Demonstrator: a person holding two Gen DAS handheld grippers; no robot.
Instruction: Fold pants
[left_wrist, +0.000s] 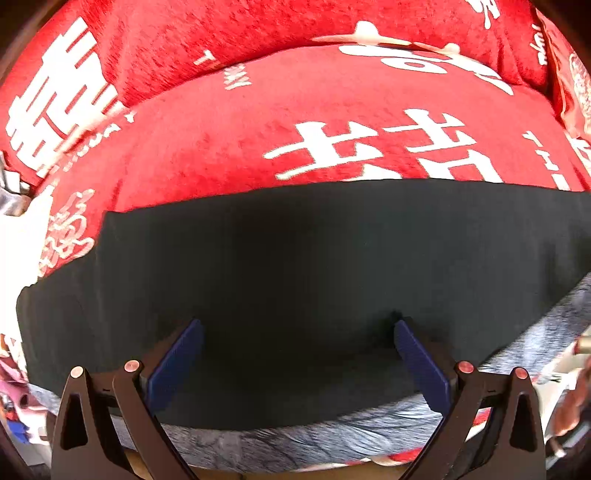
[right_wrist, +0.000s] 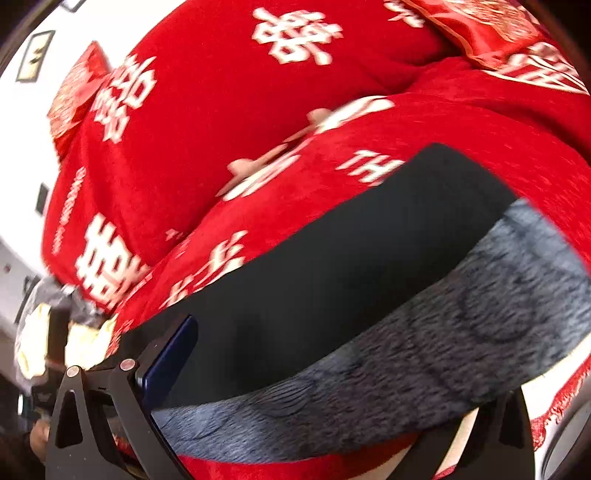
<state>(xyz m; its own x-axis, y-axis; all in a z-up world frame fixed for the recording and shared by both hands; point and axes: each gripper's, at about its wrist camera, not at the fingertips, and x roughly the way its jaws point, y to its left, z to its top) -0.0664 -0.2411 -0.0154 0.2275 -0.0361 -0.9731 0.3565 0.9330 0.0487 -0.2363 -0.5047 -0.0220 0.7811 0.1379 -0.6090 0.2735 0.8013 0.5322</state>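
While the left gripper (left_wrist: 297, 354) gapes wide over the black pants (left_wrist: 295, 277) mid-frame, red blanket (left_wrist: 221, 147) crowds above; right gripper (right_wrist: 295, 369) half hidden behind the grey fleece lining (right_wrist: 424, 362), state unclear.

1. The pants (left_wrist: 295, 280) lie across the seat of a covered sofa (left_wrist: 207, 147).
2. A fleecy lining (left_wrist: 332, 439) edges their near side.
3. Behind them rises the sofa backrest (right_wrist: 207, 122), a cushion (right_wrist: 476, 29) on it.
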